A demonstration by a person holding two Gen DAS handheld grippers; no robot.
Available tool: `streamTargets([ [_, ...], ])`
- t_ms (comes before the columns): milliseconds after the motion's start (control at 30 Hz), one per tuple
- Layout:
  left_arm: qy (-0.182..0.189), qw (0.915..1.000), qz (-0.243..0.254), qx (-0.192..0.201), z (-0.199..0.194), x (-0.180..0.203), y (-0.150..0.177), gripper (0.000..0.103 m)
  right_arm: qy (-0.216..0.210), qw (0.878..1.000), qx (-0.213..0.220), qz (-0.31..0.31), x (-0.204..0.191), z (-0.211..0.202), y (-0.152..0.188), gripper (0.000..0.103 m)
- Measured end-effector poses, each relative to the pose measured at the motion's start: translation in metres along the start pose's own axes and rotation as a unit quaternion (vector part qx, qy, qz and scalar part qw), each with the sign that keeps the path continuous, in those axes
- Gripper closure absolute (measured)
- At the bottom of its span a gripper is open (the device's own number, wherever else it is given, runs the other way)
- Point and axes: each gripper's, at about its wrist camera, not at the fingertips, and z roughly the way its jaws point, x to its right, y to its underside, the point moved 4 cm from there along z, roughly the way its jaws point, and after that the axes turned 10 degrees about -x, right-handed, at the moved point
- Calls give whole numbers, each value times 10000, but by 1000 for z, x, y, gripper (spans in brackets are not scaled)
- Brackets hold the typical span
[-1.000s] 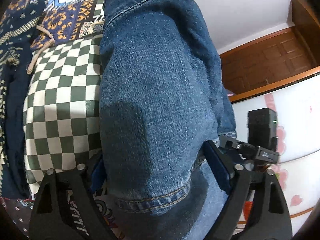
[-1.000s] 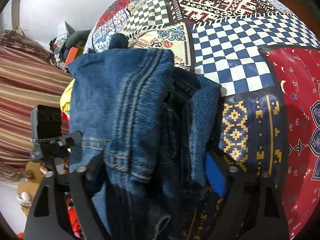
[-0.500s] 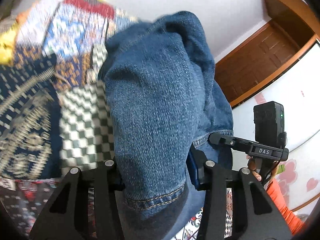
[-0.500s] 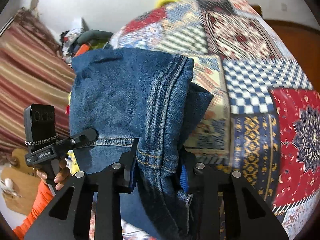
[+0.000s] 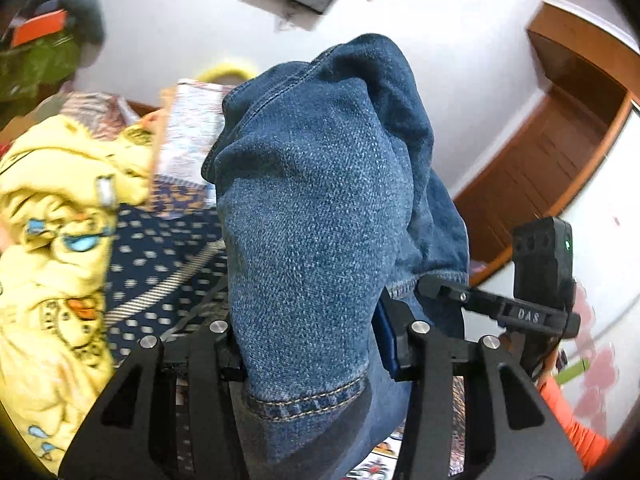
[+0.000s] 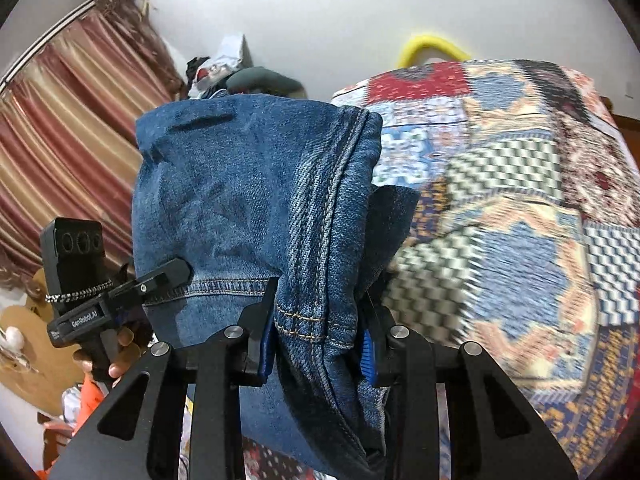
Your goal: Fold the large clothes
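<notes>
A pair of blue denim jeans fills the middle of both views, bunched and lifted off the bed. My left gripper is shut on a hemmed edge of the jeans. My right gripper is shut on another stitched edge of the jeans. The other hand-held gripper shows at the right of the left wrist view and at the left of the right wrist view. The fingertips are hidden in the cloth.
A patchwork bedspread covers the bed below. A yellow printed garment lies at the left. Striped curtains hang at the left, a wooden door stands at the right, and a white wall is behind.
Both grippers closed from open onto the jeans and lifted them off the bed; both views tilted up toward the wall.
</notes>
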Motion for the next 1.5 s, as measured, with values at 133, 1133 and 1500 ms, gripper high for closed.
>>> streamTargets([
  [133, -155, 9989, -424, -149, 21, -48, -12, 57, 22, 9998, -156, 93, -1, 45, -13, 73],
  [1133, -1736, 9769, -373, -1190, 56, -104, 78, 25, 1642, 9811, -982, -295, 10, 106, 36, 32],
  [1500, -2051, 9773, 498, 202, -62, 9, 105, 26, 1757, 9766, 495, -1140, -80, -14, 69, 32],
])
